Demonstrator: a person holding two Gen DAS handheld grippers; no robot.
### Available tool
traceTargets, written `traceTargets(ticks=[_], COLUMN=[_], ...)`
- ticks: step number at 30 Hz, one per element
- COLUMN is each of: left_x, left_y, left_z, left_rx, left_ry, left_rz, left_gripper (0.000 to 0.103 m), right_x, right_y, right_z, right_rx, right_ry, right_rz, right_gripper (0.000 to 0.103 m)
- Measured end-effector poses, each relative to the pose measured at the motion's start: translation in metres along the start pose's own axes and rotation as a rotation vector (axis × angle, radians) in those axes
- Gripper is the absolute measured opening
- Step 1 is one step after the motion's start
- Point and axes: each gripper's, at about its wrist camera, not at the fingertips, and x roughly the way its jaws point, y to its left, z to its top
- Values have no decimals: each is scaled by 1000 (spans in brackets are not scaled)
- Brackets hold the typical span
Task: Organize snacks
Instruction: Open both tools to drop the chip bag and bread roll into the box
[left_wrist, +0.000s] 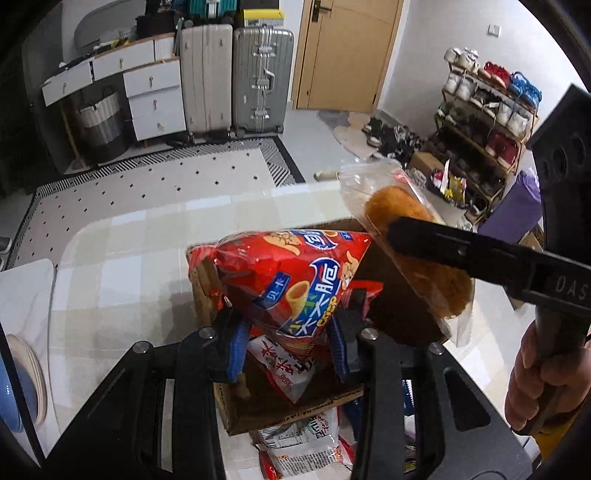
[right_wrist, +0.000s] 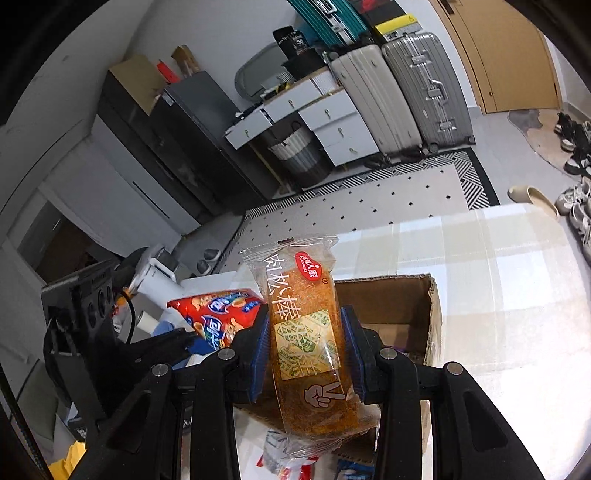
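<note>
My left gripper (left_wrist: 288, 334) is shut on the lower end of a red puffed-snack bag (left_wrist: 284, 273), which hangs over an open cardboard box (left_wrist: 280, 417). A white and red packet (left_wrist: 284, 369) lies inside the box. My right gripper (right_wrist: 306, 343) is shut on a meat-floss bread stick in a clear wrapper (right_wrist: 303, 325), held upright above the box (right_wrist: 413, 295). In the left wrist view the bread (left_wrist: 395, 206) and the right gripper (left_wrist: 400, 236) sit just right of the red bag. The right wrist view shows the red bag (right_wrist: 218, 314) and the left gripper (right_wrist: 184, 341) at the left.
The box stands on a table with a pale checked cloth (left_wrist: 129, 258). More snack packets (left_wrist: 306, 439) lie in front of the box. Stacked plates (left_wrist: 29, 376) sit at the table's left edge. A person's hand (left_wrist: 535, 376) grips the right handle.
</note>
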Motion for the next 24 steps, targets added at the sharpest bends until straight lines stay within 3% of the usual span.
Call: traceTargets(ticks=[14,18,24], left_x=[50,45,20], left_y=[12,9,14], left_z=[-20,-24,-34], left_rx=[50,77,75], left_ry=[98,94,75], left_rz=[0,1,20], left_gripper=[36,56,61], right_x=[39,44,35], right_y=[-20,-27,-16], right_z=[-11,-7,-11], right_rx=[11,22,-23], right_ry=[76,85,62], right_rz=[-67,-92,-128], right_gripper=[37,38,49])
